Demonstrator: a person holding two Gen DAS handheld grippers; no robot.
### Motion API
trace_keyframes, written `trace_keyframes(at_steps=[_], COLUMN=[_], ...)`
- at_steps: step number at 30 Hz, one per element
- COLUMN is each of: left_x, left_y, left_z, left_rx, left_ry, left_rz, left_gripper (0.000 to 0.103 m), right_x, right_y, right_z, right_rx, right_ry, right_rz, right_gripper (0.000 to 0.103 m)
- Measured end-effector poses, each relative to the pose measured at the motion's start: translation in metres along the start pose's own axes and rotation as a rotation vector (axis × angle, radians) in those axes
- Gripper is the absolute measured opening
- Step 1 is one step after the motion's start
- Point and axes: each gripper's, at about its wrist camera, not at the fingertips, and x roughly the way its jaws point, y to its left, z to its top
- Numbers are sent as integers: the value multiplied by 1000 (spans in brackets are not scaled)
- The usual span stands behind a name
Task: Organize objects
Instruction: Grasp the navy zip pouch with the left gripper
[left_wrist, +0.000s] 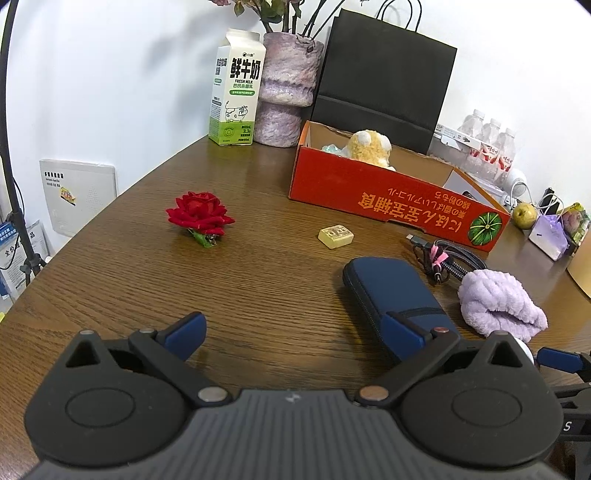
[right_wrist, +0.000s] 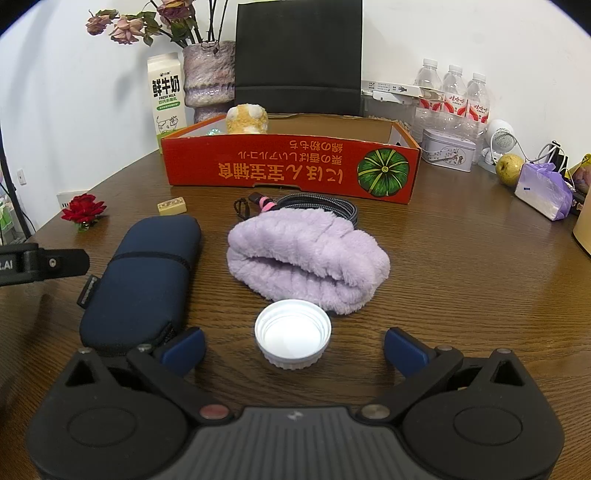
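1. We're hovering the right gripper (right_wrist: 293, 345) low over the table (right_wrist: 461, 266), jaws spread wide and holding nothing.
2. The cap (right_wrist: 292, 339) is sitting open side up, squarely between our fingertips.
3. The left gripper (left_wrist: 293, 334) is waiting spread and empty, the case (left_wrist: 395, 295) near its right finger.
4. The box (right_wrist: 291, 168) is lying straight ahead, far side.

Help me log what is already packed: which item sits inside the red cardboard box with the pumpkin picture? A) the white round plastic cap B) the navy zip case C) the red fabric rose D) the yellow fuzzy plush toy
D: the yellow fuzzy plush toy rises above the wall of the red cardboard box; the other three items lie on the wooden table outside it.
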Motion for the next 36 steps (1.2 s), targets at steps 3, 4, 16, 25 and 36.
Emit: trace_keyframes(at_steps=[3,4,16,25,36], left_x=[0,-1,0,-8,1], left_y=[0,0,2,-8,-63], left_z=[0,0,0,-2,6], left_rx=[-1,-1,-8,22,100], left_ry=[-1,-2,-9,-71,17], left_rz=[-2,-3,2,19,-46], left_gripper=[103,103,103,103,103], right_x=[0,0,0,-15,-32], right_y=[0,0,-6,-14,-24], right_z=[0,0,1,-5,-6], right_rx=[0,2,-8,-45,-25], right_ry=[0,0,4,-59,-175], right_rz=[0,-1,23,71,64], right_gripper=[103,103,101,39,39])
